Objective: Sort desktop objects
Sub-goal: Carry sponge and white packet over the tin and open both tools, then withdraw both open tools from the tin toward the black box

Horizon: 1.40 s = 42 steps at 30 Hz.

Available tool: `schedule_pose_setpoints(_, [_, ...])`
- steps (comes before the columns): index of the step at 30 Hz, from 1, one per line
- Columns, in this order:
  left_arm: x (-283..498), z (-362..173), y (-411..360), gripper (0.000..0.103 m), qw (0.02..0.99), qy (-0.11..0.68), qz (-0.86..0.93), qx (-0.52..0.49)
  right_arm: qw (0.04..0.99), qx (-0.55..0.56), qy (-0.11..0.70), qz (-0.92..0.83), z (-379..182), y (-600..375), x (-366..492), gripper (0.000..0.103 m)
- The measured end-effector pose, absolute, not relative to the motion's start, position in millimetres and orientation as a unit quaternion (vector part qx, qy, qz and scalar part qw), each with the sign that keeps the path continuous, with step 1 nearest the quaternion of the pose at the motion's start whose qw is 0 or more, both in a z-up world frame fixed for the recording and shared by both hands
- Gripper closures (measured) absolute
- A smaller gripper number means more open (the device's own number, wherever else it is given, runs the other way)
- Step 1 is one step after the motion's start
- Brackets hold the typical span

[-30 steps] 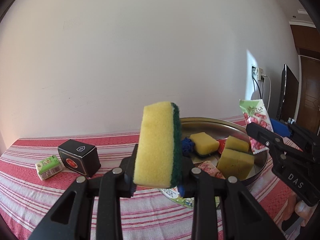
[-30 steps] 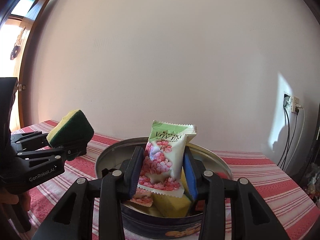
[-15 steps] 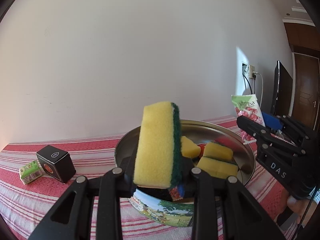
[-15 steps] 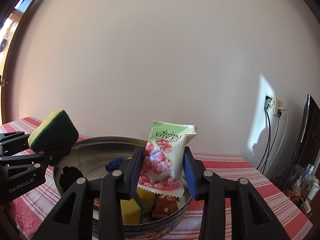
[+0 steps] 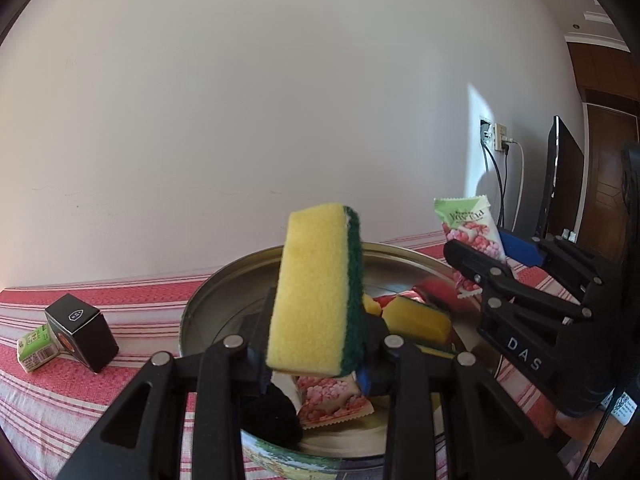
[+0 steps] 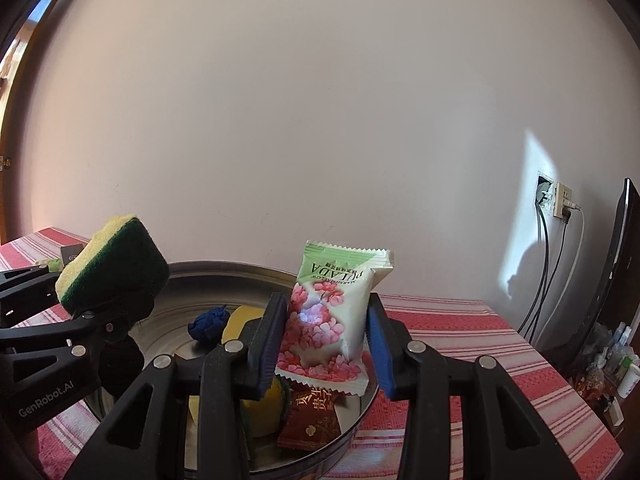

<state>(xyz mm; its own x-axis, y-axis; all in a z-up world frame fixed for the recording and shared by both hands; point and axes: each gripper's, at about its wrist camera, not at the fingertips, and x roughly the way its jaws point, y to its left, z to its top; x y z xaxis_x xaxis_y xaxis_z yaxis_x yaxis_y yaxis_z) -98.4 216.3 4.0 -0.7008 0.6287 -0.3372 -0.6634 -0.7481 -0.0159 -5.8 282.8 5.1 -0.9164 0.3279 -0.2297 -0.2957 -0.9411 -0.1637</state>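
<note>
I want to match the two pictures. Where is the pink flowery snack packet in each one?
Left wrist view: the held snack packet is at the right, pinched in the right hand-held gripper.
Right wrist view: it stands in the middle, between the pads.
Shared landmark: the round metal tin.

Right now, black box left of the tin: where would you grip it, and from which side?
The black box stands alone on the striped cloth, corner toward the camera. Probably come from above, gripper across two opposite flat side faces; a green carton crowds its left.
</note>
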Motion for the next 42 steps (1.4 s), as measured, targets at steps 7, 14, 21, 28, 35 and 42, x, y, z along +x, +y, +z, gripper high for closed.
schedule_pose_setpoints(7, [-108.2,-1.2,225.3,0.072,0.34,0.052,0.92,-0.187,0.151,-0.152,-0.035,0.976,-0.2,291.7,-20.1,0.06])
schedule_pose_setpoints(14, [-116.9,-5.4,233.2,0.072,0.325,0.056,0.92,-0.213,0.137,-0.161,-0.008,0.977,-0.5,314.3,-31.1,0.06])
schedule_pose_setpoints(21, [-104.7,-3.3,220.6,0.008,0.302,0.042,0.936,-0.176,0.147,-0.127,-0.005,0.981,7.1,330.3,-24.3,0.034])
schedule_pose_setpoints(28, [-95.0,-0.5,203.4,0.001,0.306,0.035,0.939,-0.15,0.157,-0.106,0.015,0.982,13.4,350.1,-17.8,0.032])
schedule_pose_setpoints(35, [-93.2,3.5,207.3,0.001,0.311,0.038,0.937,-0.155,0.176,-0.059,0.016,0.983,20.5,348.8,-1.2,0.029])
schedule_pose_setpoints(42, [-86.6,6.8,208.0,0.001,0.301,0.036,0.943,-0.138,0.22,0.099,-0.024,0.97,28.7,315.3,42.0,0.0])
